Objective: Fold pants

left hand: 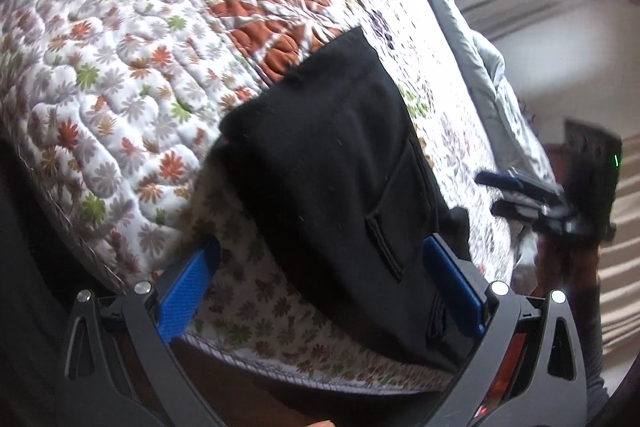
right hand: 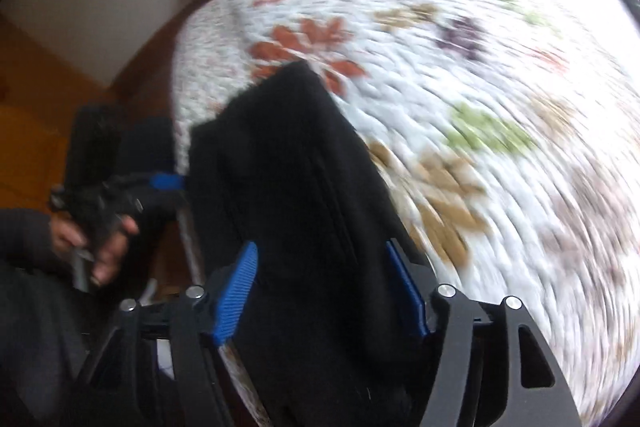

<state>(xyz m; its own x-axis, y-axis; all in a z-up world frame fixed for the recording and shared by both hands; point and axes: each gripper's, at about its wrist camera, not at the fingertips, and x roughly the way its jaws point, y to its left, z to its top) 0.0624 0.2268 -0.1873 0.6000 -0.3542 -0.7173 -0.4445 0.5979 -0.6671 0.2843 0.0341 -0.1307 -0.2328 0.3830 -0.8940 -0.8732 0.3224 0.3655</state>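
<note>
The black pants [left hand: 340,163] lay folded on the flowered quilt [left hand: 120,67], near the bed's edge. The left gripper [left hand: 320,291] stood wide, its blue pads clear of the cloth lying between them. The right gripper [right hand: 320,291] also gaped around the pants, its pads apart from the fabric.

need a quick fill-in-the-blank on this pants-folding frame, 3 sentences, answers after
1. The pants lying on the floral quilt are ______ in colour.
2. In the left wrist view, the left claw stands ______, its blue pads clear of the cloth.
3. The fabric piled at the far edge of the bed, the grey bedding, lies under a bright ______.

Missing words: black; open; window
</note>
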